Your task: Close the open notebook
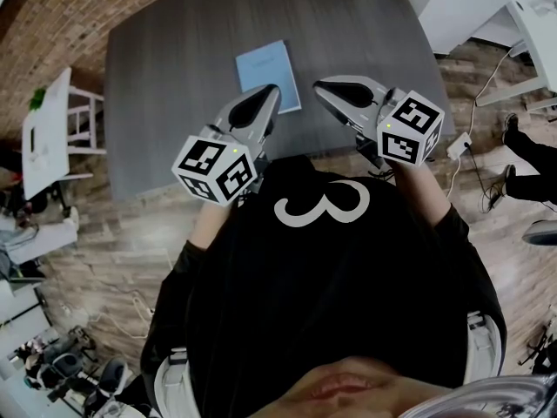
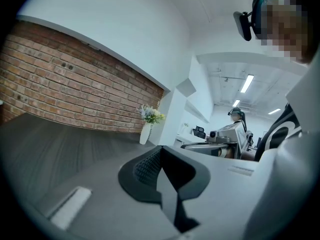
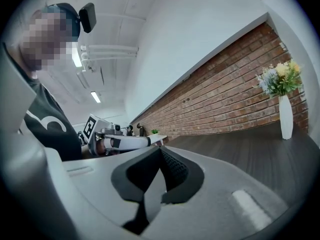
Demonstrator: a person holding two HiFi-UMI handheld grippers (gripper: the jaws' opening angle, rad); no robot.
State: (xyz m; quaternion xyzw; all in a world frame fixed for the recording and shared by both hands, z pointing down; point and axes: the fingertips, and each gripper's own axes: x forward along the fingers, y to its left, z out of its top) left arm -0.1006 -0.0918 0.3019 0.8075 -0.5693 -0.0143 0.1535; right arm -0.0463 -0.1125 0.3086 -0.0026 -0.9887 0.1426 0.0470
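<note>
Blue notebook [image 1: 265, 70] lying shut on grey surface [image 1: 174, 77], upper centre of frame, left gripper [image 1: 268, 94] and right gripper [image 1: 324, 88] below it, both pressed together, empty.

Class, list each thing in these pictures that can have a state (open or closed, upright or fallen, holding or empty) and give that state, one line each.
notebook: closed, lying flat on the table, blue cover up.
left hand-held gripper: jaws together, nothing between them.
right hand-held gripper: jaws together, nothing between them.
vase: upright on the table, flowers in it.
</note>
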